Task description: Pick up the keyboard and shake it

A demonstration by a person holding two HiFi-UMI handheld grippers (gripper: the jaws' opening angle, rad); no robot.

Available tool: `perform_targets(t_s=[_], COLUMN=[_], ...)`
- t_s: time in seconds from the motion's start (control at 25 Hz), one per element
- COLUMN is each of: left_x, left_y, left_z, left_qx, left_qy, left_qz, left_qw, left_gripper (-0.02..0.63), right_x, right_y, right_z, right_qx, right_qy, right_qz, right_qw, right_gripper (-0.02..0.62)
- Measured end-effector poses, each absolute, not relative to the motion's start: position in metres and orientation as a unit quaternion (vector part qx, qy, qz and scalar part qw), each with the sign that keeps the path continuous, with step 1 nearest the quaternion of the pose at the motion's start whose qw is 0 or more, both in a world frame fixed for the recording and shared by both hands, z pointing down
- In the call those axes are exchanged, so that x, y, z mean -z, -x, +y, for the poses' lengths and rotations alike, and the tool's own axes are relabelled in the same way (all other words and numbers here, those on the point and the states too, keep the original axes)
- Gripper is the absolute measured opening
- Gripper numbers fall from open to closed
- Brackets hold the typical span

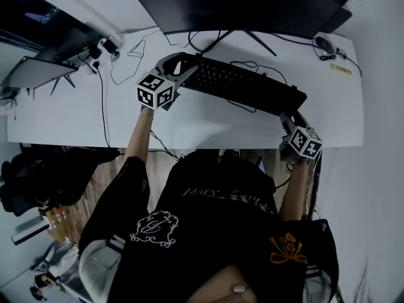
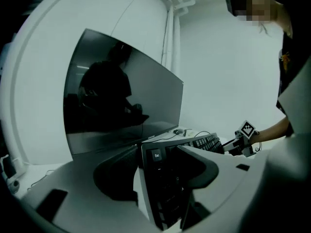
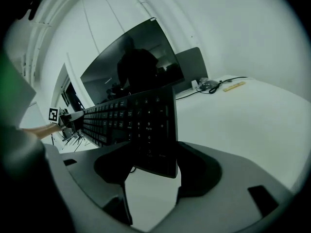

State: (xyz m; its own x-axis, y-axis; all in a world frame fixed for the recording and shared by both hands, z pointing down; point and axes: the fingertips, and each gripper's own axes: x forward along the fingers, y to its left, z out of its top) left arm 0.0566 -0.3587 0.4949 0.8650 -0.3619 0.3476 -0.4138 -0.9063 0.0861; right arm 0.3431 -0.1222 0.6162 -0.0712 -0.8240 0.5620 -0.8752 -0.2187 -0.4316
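Keyboard (image 1: 246, 84): black, full-size, held clear of the white desk (image 1: 69, 115). Its long axis is spanned from one gripper to the other. The Esc end is clamped in the left gripper (image 1: 180, 74), the number-pad end in the right gripper (image 1: 287, 115). Neither hand is placed nearer, so a shake is judged to need both.

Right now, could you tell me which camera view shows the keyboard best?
The head view: it shows the whole keyboard end to end, gripped by the left gripper and right gripper. The left gripper view shows only its Esc end; the right gripper view shows its number-pad end, foreshortened.
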Motion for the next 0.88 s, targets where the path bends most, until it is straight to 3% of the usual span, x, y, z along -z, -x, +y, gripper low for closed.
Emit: perform_targets(t_s=[0.6,0.88], left_x=[-0.609,-0.644], left_y=[-0.161,-0.181], left_z=[-0.406,-0.419], left_qx=[-0.241,-0.249], left_qy=[-0.957,-0.943], left_qz=[-0.071,-0.084], left_qw=[0.147,0.202], left_gripper=[0.256,0.255], right_x=[-0.663,-0.677], right_y=[-0.365,-0.369], right_z=[-0.084,-0.082], right_qx=[-0.441,-0.458], right_qy=[-0.757,-0.775], right_qz=[-0.478,-0.434], right_qw=[0.063,0.025], right_gripper=[0.275,0.275])
